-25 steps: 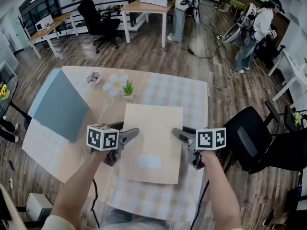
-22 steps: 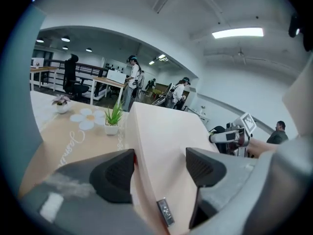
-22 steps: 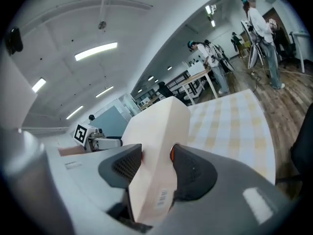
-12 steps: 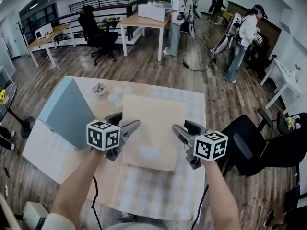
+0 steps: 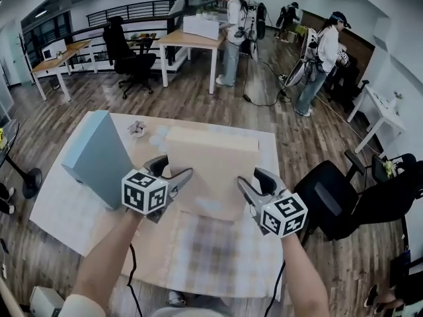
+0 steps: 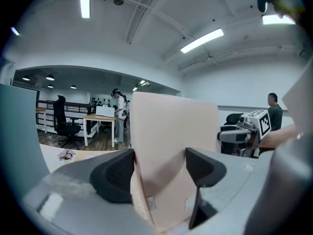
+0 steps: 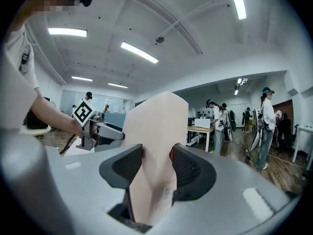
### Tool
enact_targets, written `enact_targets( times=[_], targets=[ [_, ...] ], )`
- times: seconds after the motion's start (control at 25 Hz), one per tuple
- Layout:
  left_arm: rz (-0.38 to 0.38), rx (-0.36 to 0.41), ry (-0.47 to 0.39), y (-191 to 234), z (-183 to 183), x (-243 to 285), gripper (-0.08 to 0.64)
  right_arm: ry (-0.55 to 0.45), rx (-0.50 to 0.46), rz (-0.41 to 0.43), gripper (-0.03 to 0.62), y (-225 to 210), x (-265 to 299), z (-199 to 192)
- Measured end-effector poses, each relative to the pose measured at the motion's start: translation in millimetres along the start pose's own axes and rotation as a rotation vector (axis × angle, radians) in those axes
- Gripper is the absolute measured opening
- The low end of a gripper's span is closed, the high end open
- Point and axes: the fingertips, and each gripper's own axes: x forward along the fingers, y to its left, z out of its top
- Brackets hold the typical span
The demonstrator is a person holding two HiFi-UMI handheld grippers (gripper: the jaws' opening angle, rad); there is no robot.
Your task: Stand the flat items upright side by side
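We are holding a beige board (image 5: pixel 211 160) between two hand-held grippers over a worktop (image 5: pixel 59 203) in an open office. The left gripper (image 5: pixel 178 169) is clamping the board's left edge and the right gripper (image 5: pixel 250 178) its right edge. In each gripper view the dark fingers (image 6: pixel 115 173) are pressing on the board from both sides, set narrow around its thin edge. The board is standing close to upright with its broad face turned toward us, above the checked cloth (image 5: pixel 218 256) that is covering the near part of the worktop. Whether its lower edge is touching the cloth we cannot tell. Just beside it on our left, a blue-grey board (image 5: pixel 96 157) is resting on one edge at a tilt, apart from both grippers. A small pinkish flower (image 5: pixel 137 129) is lying near the far edge of the worktop, behind the two boards. A black office chair (image 5: pixel 344 197) is standing at the right, and several people are working around a desk (image 5: pixel 188 39) in the background.
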Motion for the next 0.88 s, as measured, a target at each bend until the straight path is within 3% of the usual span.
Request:
enact_targets(
  times=[0.56, 0.88],
  targets=[
    [-0.039, 0.115, -0.006, -37, -15, -25, 0.345, 0.098, 0.017, -0.119, 0.206, 29, -46, -29],
    [-0.062, 0.116, -0.005, -37, -22, -34, 0.345, 0.156, 0.014, -0.150, 0.222, 38, -48, -35]
  ],
)
